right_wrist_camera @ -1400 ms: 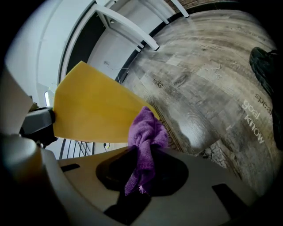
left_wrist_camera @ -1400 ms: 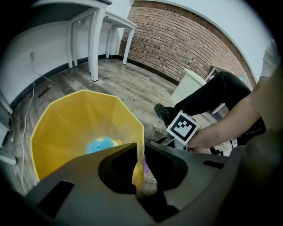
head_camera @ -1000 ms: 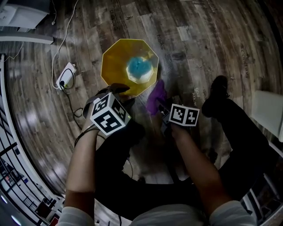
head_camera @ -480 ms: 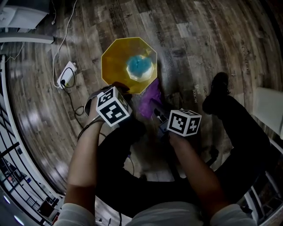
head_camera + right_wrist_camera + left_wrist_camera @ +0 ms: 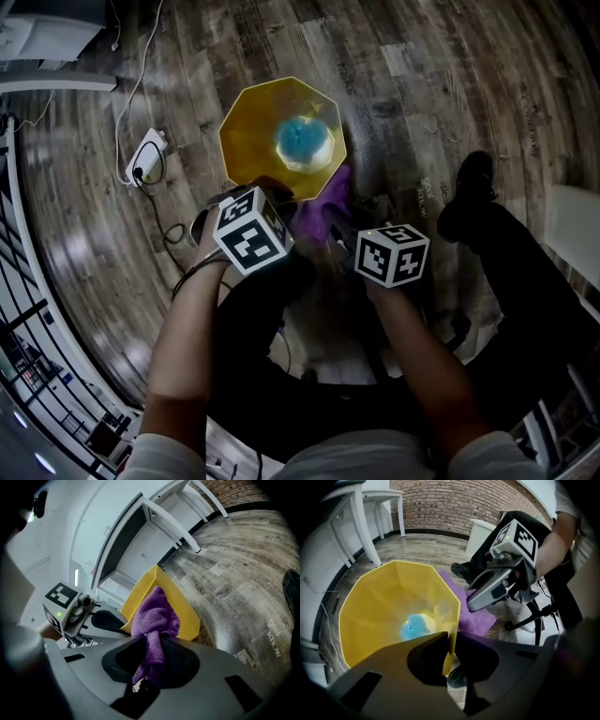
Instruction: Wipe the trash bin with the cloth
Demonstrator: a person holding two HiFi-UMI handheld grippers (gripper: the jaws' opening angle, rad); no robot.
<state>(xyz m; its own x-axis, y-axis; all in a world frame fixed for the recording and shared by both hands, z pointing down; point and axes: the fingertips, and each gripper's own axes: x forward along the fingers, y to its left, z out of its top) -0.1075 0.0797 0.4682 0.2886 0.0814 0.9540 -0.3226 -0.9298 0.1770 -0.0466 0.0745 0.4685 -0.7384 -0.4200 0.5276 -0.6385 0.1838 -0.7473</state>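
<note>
The yellow faceted trash bin stands on the wood floor with a blue crumpled scrap at its bottom. My left gripper is at the bin's near rim. In the left gripper view the bin's wall runs between the jaws of that gripper, which have just been closing and now pinch it. My right gripper is shut on the purple cloth. It holds the cloth against the bin's near right outer side.
A white power strip with its cables lies on the floor left of the bin. The person's dark shoe and leg are to the right. White table legs and a white box stand farther off, before a brick wall.
The left gripper has come down onto the bin's near rim. The right gripper has lifted the cloth a little, closer to the bin's rim.
</note>
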